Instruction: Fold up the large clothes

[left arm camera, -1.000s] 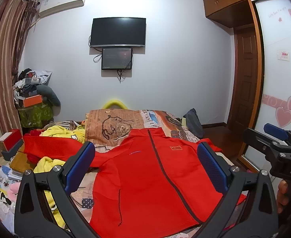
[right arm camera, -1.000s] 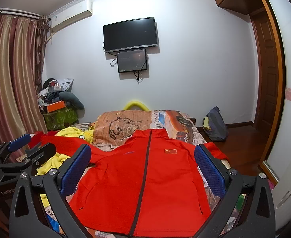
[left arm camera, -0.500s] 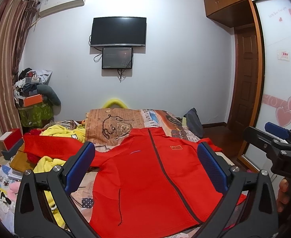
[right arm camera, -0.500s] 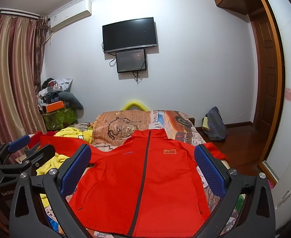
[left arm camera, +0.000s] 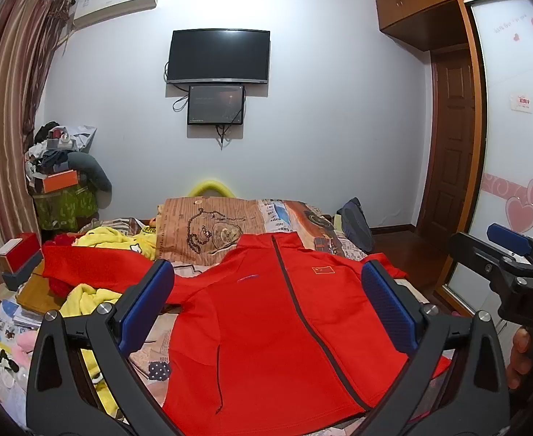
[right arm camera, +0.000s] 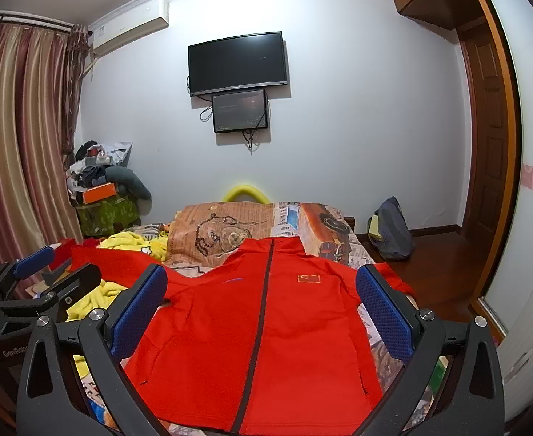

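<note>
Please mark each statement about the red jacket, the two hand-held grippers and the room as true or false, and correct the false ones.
1. The red jacket lies spread on the bed, front up, zip closed. True.
2. The left hand-held gripper is shut on a sleeve. False: it is open and holds nothing.
3. The right hand-held gripper is open. True.
4. The television on the wall shows a bright picture. False: its screen is dark.
5. A yellow garment lies beside the jacket. True.
</note>
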